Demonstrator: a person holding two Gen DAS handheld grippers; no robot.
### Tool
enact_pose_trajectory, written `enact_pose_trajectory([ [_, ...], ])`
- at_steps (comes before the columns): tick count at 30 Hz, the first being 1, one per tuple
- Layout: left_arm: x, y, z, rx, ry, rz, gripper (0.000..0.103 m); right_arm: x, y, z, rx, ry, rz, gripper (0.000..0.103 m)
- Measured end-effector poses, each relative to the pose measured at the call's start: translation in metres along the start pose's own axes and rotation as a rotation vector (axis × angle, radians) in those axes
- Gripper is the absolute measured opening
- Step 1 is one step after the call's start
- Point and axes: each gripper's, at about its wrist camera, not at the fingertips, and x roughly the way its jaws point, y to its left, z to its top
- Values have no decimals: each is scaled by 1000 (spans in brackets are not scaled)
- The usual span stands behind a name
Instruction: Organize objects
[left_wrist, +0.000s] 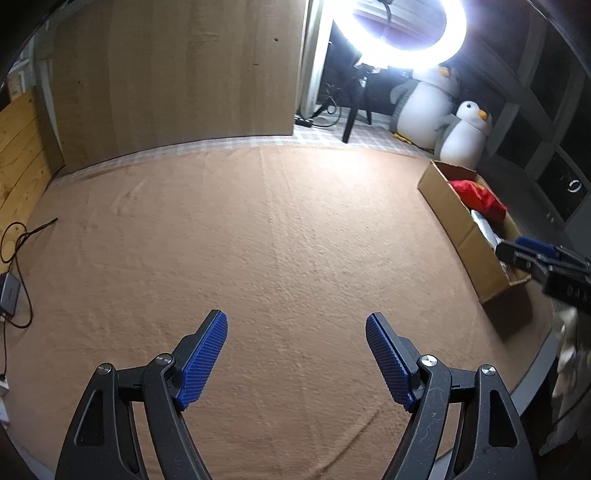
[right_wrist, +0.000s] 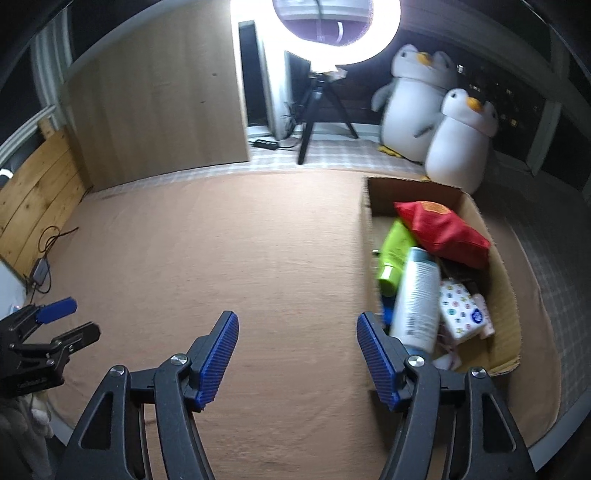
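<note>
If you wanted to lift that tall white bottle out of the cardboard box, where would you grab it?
Probably across its middle, coming from above. The white bottle lies lengthwise on top of the other items in the cardboard box, so its round sides are exposed there. The right tool is open and nearest.

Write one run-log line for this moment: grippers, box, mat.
left gripper: open, empty | right gripper: open, empty | cardboard box: holds red bag, green tube, white bottle | mat: bare
</note>
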Motion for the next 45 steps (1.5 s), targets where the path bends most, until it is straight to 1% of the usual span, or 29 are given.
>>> enact_pose_trajectory([
  [3, -4, 3, 2, 0, -11, 10, 85, 0, 15, -2, -10, -9, -7, 69],
  [5, -7, 5, 4, 0, -15, 16, 85, 1, 24, -4, -18, -12, -13, 71],
  [9, -10, 7, 5, 6, -9, 48, 88, 5, 36, -6, -34, -5, -11, 71],
  [13, -16, 11, 6, 3, -20, 79, 88, 5, 42, -8, -26, -4, -11, 72],
  [16, -22, 14, 9, -7, -30, 101, 94, 3, 46, -8, -22, -8, -17, 72],
  [18, -27, 15, 9, -9, -41, 109, 95, -1, 49, -7, -25, -20, -19, 72],
  [24, -42, 15, 11, -3, -66, 129, 96, -8, 54, -4, -22, -45, -15, 74],
  [26, -45, 14, 12, 1, -71, 134, 96, -9, 54, -4, -18, -48, -13, 75],
  [31, -50, 14, 11, 1, -83, 142, 98, -10, 55, -4, -13, -53, -4, 76],
  [45, -43, 20, 9, -28, -71, 161, 100, -10, 59, -5, -19, -44, -7, 76],
])
